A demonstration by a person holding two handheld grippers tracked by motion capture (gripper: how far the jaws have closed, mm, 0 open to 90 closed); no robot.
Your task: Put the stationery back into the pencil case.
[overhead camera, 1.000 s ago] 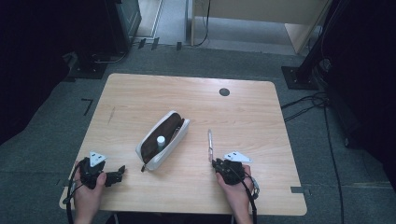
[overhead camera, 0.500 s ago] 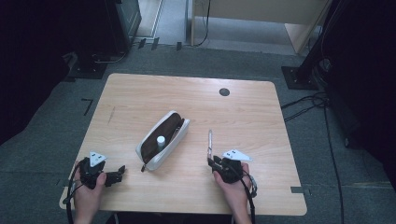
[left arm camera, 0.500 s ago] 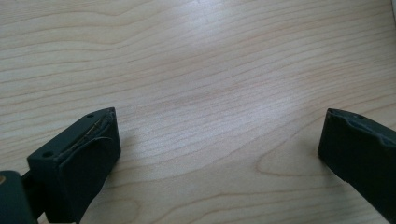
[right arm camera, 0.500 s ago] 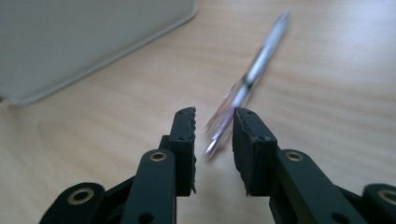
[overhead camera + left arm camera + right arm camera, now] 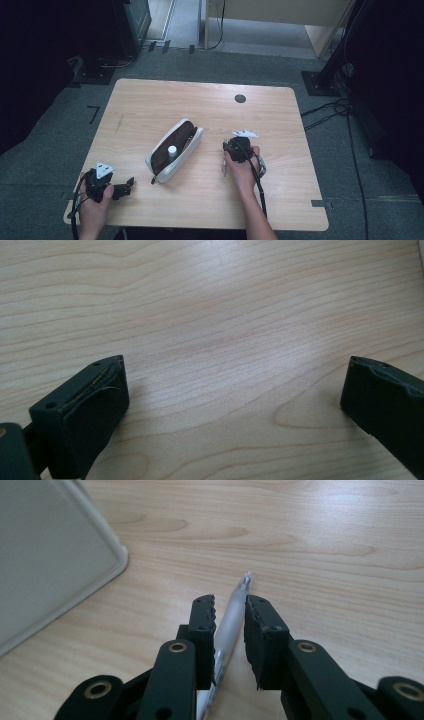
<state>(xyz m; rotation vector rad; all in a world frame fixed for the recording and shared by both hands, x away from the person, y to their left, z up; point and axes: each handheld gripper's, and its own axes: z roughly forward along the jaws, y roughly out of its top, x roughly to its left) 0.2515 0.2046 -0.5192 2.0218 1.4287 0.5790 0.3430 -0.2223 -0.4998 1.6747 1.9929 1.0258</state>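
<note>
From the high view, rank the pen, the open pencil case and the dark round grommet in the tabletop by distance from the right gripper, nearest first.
1. Pen: between the jaws of the right gripper.
2. Pencil case: to its left, mid-table, open.
3. Grommet: beyond it, near the far edge.

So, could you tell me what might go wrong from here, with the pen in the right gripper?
1. The right gripper pinches the smooth, round pen near one end between narrow jaws that have just been closing, so it could pivot or slip.
2. The open pencil case already holds a white-capped item, which might block the pen.
3. The left gripper rests open, away from the case, which may slide if nudged.
</note>
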